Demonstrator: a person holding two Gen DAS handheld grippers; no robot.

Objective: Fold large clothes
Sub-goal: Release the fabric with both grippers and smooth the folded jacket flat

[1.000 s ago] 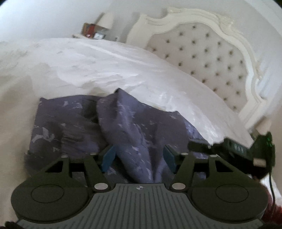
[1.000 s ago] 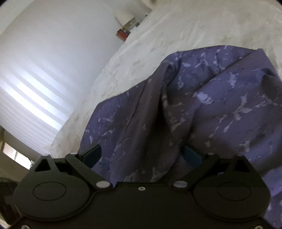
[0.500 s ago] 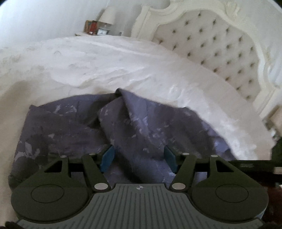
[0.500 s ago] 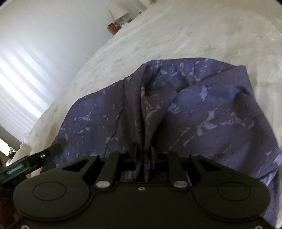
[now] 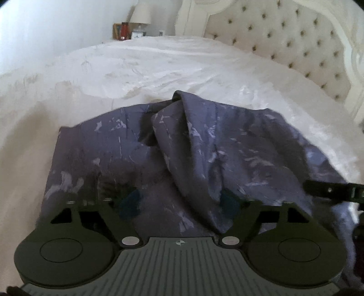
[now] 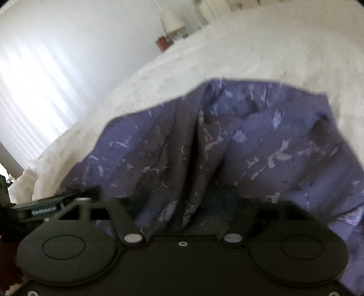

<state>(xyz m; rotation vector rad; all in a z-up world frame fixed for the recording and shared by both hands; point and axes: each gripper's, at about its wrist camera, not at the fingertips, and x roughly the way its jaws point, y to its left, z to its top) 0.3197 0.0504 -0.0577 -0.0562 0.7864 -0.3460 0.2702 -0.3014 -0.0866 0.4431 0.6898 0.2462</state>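
A large purple garment with pale marbled streaks lies bunched on the white bed. My left gripper is open, its blue pads wide apart, with a raised fold of the cloth lying between them. In the right wrist view the same garment spreads ahead. My right gripper is open, with a ridge of cloth between its fingers; this view is blurred. The right gripper's black body shows at the right edge of the left wrist view.
A cream tufted headboard stands at the back right. A nightstand with a lamp and small items sits beyond the bed. A bright window with blinds is on the left in the right wrist view.
My right gripper shut on a fold of the garment half a second ago and has now opened again. Both grippers have drawn back, so more of the garment shows.
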